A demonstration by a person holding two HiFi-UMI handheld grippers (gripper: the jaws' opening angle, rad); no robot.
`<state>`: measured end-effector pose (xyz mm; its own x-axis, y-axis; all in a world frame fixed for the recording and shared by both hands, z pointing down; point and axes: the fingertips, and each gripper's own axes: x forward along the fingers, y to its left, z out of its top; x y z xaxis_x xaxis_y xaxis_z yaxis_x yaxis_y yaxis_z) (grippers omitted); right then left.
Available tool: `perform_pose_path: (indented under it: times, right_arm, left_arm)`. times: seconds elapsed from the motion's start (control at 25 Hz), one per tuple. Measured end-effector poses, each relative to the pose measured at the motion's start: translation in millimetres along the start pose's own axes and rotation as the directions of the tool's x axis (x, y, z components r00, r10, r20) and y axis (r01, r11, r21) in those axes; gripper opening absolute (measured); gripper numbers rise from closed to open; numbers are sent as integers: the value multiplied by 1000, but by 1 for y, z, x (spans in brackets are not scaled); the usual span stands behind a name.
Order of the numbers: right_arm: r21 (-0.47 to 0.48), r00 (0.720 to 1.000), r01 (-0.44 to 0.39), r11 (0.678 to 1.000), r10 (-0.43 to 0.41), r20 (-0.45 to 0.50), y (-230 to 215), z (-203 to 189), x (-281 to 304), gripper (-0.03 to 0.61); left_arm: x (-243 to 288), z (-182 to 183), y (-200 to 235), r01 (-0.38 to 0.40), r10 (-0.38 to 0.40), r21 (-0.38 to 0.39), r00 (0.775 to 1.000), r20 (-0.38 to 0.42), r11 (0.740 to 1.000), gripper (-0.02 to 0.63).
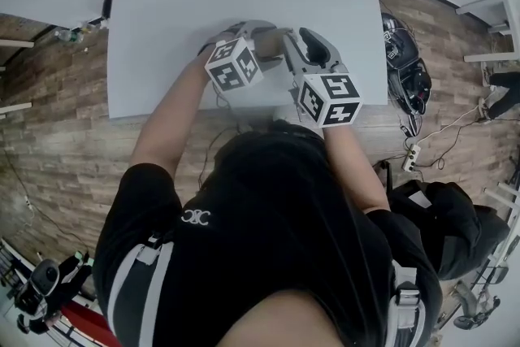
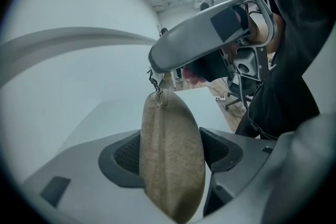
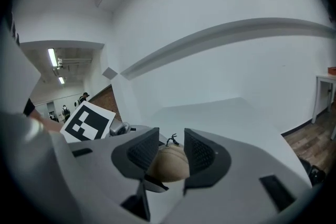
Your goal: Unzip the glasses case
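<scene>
1. Your left claw [image 2: 172, 147] is clenched on the tan glasses case [image 2: 169, 176], holding it up off the white counter [image 1: 162, 28].
2. Your right claw [image 3: 167, 150] is released, its jaws apart around the case's end and zipper pull [image 3: 171, 139].

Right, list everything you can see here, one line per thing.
glasses case: one, tan, between the left gripper's pads
zipper pull: one, dark, on the case's end, at the right gripper's parted jaw tips
table: one, white, beneath both grippers
floor: wood-brown, around the table
power strip: one, white, floor at right
bag: one, black, floor at right
marker cubes: two, black-and-white, one per gripper
left gripper: one, grey, shut on the glasses case
right gripper: one, grey, open
</scene>
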<state>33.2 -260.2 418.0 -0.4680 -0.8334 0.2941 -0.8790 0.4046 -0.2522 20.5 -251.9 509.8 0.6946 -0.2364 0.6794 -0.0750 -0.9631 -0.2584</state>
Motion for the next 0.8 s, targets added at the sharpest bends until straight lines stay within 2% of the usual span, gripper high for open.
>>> perform_pose_path:
  times: [0.16,0.32,0.44,0.56,0.6,0.8]
  right_arm:
    - [-52,999,15,999,-18,-51,13,-8,11,132]
    - [-110,996,54,993,-61,-67,20,-11,12,132]
    - [-115,994,81,990,-88,-60,22,-9,11,123]
    - [-126,994,90,988,-97,-52,24,-7,7,77]
    - [-130,994,87,988,-95,-53,25,-7,6,57]
    - [-119,996,39,992,-48,-72,30,-12,2,37]
  left_arm:
    - [-10,2,-8,-8,8,53,1000,-10,999,322]
    - [-18,3,-9,-31,33,71,999,-19,997,322]
    - [-21,1,-9,-50,51,65,998,-21,997,322]
    - [-21,2,-11,-59,60,62,998,-22,996,322]
    - [-20,3,-13,-53,54,56,998,-21,997,322]
    - [-22,3,-25,2,-1,4,1000,-20,1000,322]
